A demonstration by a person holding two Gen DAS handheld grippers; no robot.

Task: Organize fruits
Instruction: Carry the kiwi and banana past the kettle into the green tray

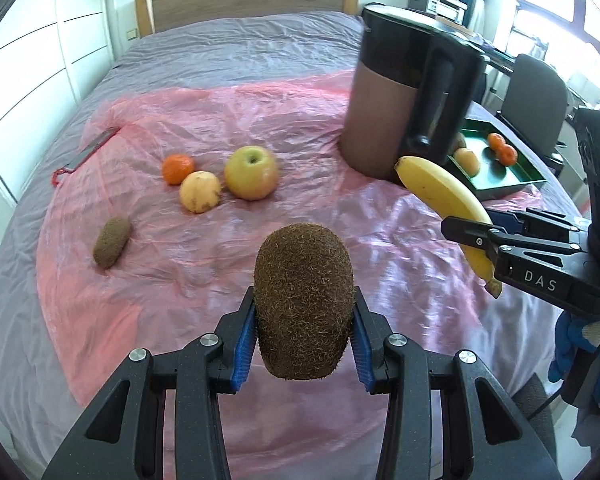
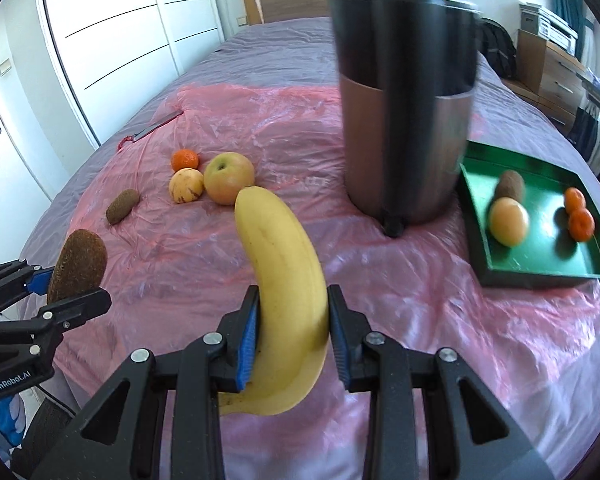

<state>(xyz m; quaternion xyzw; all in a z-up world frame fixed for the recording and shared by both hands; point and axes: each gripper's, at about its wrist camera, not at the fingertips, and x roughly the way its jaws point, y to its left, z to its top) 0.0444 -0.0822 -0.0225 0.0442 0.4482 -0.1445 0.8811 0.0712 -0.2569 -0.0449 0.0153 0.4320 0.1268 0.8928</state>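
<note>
**Two fruits in the air, tray waiting at the right**

The left gripper [image 1: 304,340] is clenched on a kiwi [image 1: 303,300], its blue pads pressed to the fruit's two sides so that it stands clear of the sheet. The right gripper [image 2: 293,340] grasps a banana [image 2: 284,280] across its lower half, with the tip rising away from the fingers and the stem end hanging below them. Both are held off the bed, which reads as carrying rather than picking or placing.

The likely goal is the green tray [image 2: 540,274] at the right, just beside the tall metal jug [image 2: 408,100]. It already holds a kiwi, a pale round fruit and two mandarins, so it seems to be the collecting place.

Still loose on the pink plastic sheet [image 1: 204,264], far left of the jug, lie an apple [image 1: 251,172], a yellowish fruit [image 1: 200,192] touching or nearly touching it, a mandarin [image 1: 178,169] just behind, and a second kiwi [image 1: 112,247] apart to the left. A knife-like tool [image 1: 92,150] rests at the sheet's far left edge.

The jug stands between the loose fruit and the tray, so both loads must pass on its near side.
</note>
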